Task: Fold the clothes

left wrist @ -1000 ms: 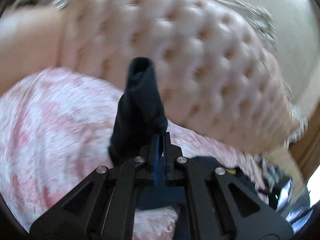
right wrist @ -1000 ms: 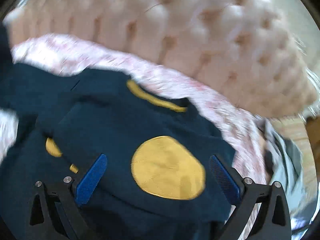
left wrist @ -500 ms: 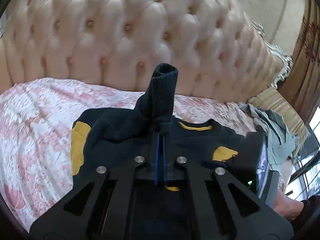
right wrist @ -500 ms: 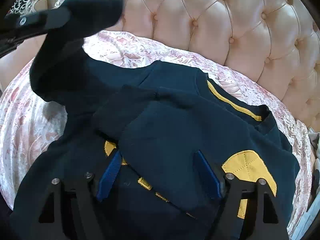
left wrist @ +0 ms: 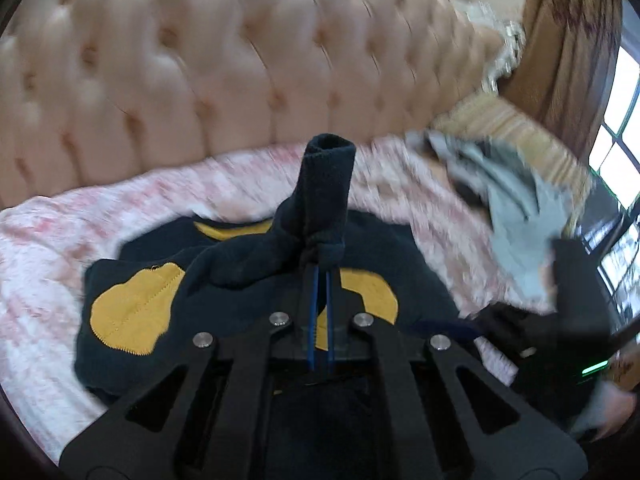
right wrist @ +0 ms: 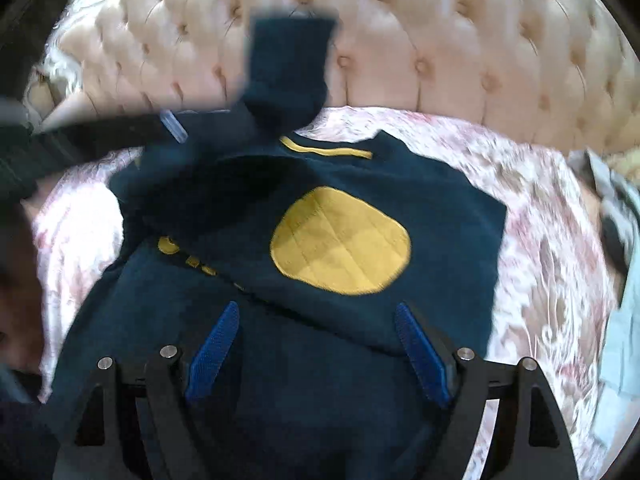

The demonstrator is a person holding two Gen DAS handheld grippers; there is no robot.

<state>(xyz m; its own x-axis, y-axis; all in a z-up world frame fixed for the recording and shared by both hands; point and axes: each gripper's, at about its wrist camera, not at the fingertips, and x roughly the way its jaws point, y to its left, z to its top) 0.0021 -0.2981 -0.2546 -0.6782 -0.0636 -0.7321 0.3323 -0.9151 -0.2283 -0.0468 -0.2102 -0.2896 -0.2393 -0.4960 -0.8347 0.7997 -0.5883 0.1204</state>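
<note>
A navy sweater (right wrist: 400, 184) with yellow oval patches (right wrist: 340, 240) lies on the pink floral bed cover. In the left wrist view my left gripper (left wrist: 322, 270) is shut on the sweater's sleeve, and the cuff (left wrist: 328, 176) stands up above the fingers over the sweater body (left wrist: 132, 264). The right wrist view shows that raised cuff (right wrist: 288, 64) and the left gripper (right wrist: 176, 128) at the upper left. My right gripper (right wrist: 316, 344) hovers open just above the sweater's lower part, with nothing between its blue pads (right wrist: 212, 352).
A tufted cream headboard (right wrist: 440, 40) stands behind the bed. Grey clothes (left wrist: 512, 200) are piled at the right on the bed cover (left wrist: 48, 248). A striped cushion (left wrist: 516, 136), a brown curtain and a window are at the far right.
My left gripper has carried the sleeve from the left side of the bed to over the sweater's middle. The right gripper stayed open and shifted over the sweater's lower part.
</note>
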